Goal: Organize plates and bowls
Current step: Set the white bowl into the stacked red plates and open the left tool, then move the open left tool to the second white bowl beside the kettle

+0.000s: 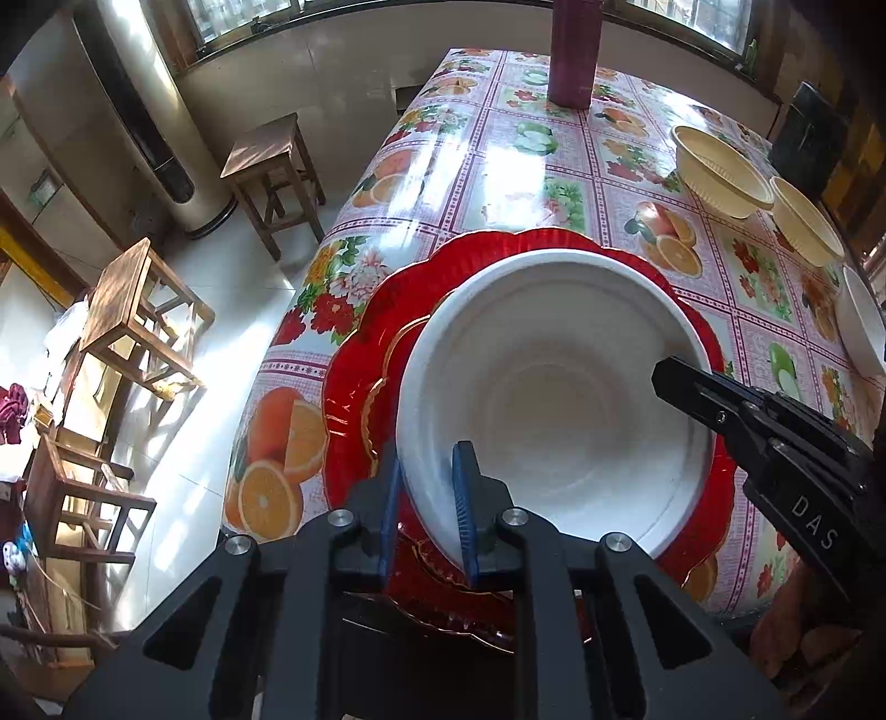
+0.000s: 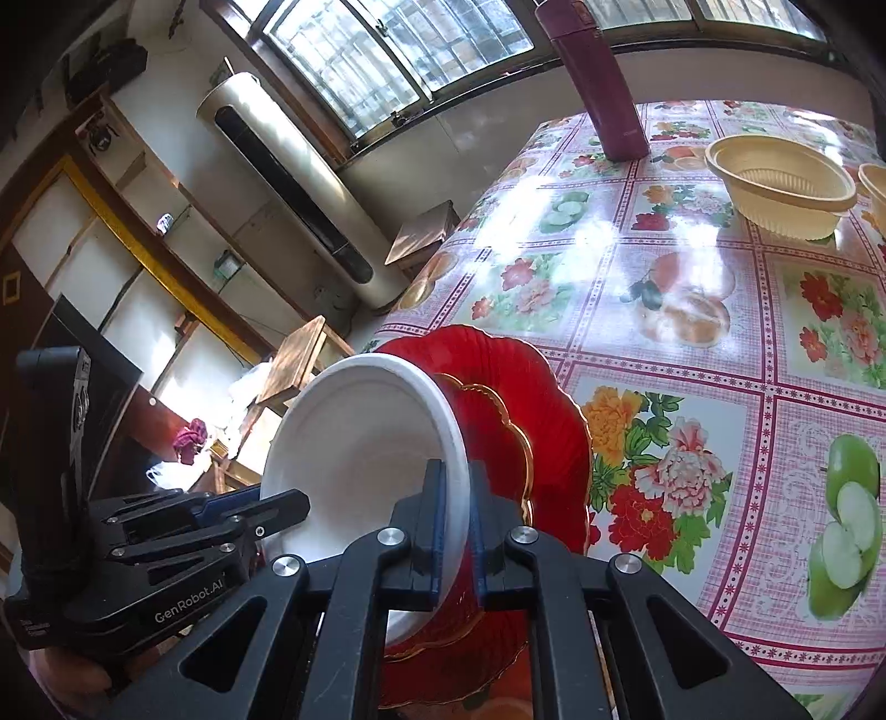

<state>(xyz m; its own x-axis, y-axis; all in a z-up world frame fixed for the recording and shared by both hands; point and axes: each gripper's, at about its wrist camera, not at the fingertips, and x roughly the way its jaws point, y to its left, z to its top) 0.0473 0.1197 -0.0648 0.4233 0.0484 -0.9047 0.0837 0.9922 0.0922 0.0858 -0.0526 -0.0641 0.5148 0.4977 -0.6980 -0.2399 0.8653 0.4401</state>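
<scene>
On left hand-held gripper (image 2: 266,507), "GenRobot.AI", right (image 1: 673,382), "DAS"

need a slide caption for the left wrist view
Left gripper clamps the white bowl rim above stacked red plates on a fruit-print tablecloth.

Sitting on the table (image 1: 498,166) with its fruit-and-flower cloth are 2 red plates, a larger scalloped one (image 1: 531,243) and a smaller gold-rimmed one (image 2: 498,437) lying on top of it. Resting over them is 1 white bowl (image 1: 554,387). Standing farther back are 2 cream bowls, (image 1: 720,166) and (image 1: 805,224), and 1 more white dish (image 1: 858,327) is showing at the right edge. Standing at the far end is 1 maroon bottle (image 1: 573,50). Working here are 2 grippers, left (image 1: 426,498) and right (image 2: 454,515). Showing on the floor are 3 wooden stools: (image 1: 271,144), (image 1: 127,293), (image 1: 61,487).
</scene>
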